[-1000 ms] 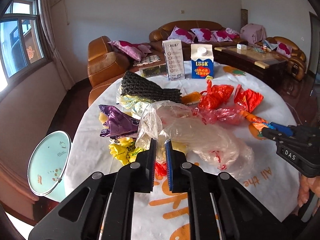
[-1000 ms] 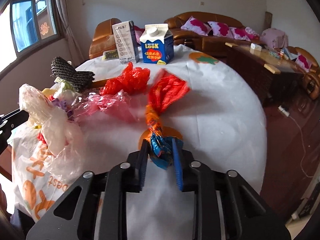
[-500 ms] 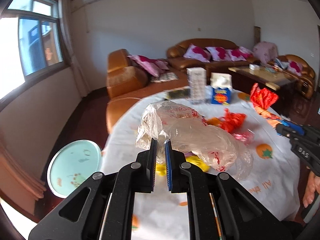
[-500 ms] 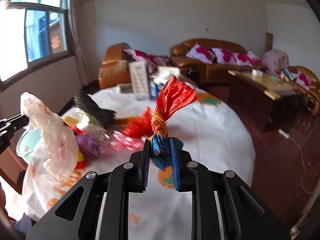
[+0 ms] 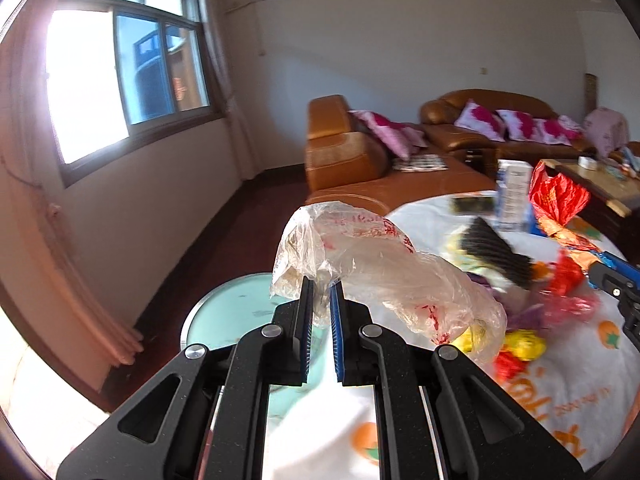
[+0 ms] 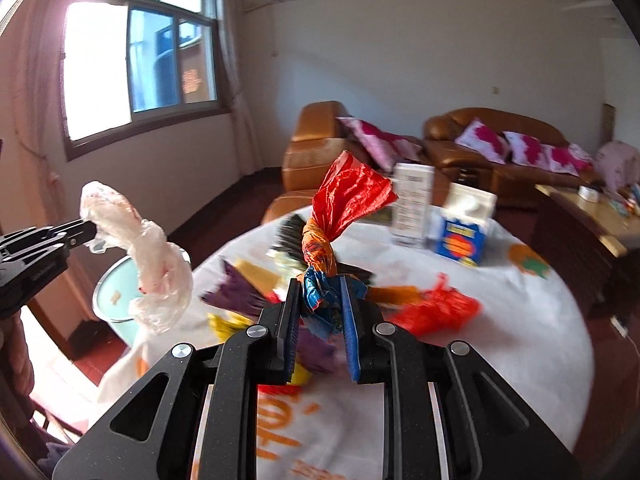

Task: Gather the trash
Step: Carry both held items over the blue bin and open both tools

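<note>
My left gripper point(image 5: 320, 292) is shut on a clear plastic bag point(image 5: 380, 268) with red print and holds it in the air above the table's left edge; it also shows in the right wrist view point(image 6: 148, 264). My right gripper point(image 6: 320, 296) is shut on a twisted red, orange and blue wrapper point(image 6: 340, 216), lifted above the table. A light green trash bin point(image 5: 236, 312) stands on the floor left of the table, below the left gripper. More trash lies on the table: a red bag point(image 6: 436, 308), a purple wrapper point(image 6: 236, 296), a yellow wrapper point(image 5: 524, 344).
The round table has a white cloth point(image 6: 500, 344). A blue-and-white carton point(image 6: 464, 232) and a white box point(image 6: 412, 204) stand at its far side. A black mesh piece point(image 5: 492, 252) lies among the trash. Brown sofas point(image 5: 344, 152) stand behind.
Both grippers have risen and swung left with their loads. The clear bag has moved from over the table toward the bin. The red wrapper was lifted off the table.
</note>
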{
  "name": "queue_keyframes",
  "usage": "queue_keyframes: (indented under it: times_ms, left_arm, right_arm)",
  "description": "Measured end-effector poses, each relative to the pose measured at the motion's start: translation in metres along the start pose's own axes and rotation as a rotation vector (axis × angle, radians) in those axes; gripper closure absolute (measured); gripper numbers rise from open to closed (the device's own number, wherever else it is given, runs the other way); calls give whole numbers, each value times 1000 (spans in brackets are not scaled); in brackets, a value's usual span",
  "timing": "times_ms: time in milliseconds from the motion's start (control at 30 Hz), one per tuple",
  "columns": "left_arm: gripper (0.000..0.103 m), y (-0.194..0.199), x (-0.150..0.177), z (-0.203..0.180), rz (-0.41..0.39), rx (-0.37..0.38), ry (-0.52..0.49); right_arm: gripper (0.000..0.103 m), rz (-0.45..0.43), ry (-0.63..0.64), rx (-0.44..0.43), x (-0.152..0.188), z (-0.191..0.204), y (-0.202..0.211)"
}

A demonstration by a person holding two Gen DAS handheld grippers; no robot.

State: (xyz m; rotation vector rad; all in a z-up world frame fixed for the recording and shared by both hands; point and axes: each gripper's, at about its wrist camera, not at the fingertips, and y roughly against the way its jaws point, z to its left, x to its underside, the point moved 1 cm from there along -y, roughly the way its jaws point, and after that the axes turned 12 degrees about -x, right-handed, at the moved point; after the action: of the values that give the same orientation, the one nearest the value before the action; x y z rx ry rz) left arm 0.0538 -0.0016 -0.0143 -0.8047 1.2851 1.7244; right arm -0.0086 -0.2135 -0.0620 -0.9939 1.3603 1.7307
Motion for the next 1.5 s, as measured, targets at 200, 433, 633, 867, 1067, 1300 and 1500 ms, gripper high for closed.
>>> queue_keyframes:
  times_ms: [200,433,633,867,1067,1300,1500]
  left_arm:
    - [95,-16,-2,33,7,-116,30]
    - [95,-32,-2,62,16,-240,52]
    - [95,-45,2,74,29,-325,47]
    - [95,-60,7,87,57,-375,44]
    - [95,-75,14,96,96,-414,32]
    - [95,-90,22,105,127,-466,19]
    - [94,-101,27,111,145,-495,8]
  right_arm:
    - [83,15,50,-98,-15,31,-32]
    - [83,34,116,-176,-28,65,-68]
    - [83,53,139,-228,-33,82,-90]
    - [83,79,178,-266,-41,105,-118]
    - [83,113,207,-292,-43,118,-146]
    - [83,156,239,-309,-41,130,-173]
    - [83,177,263,-317,-40,138,-189]
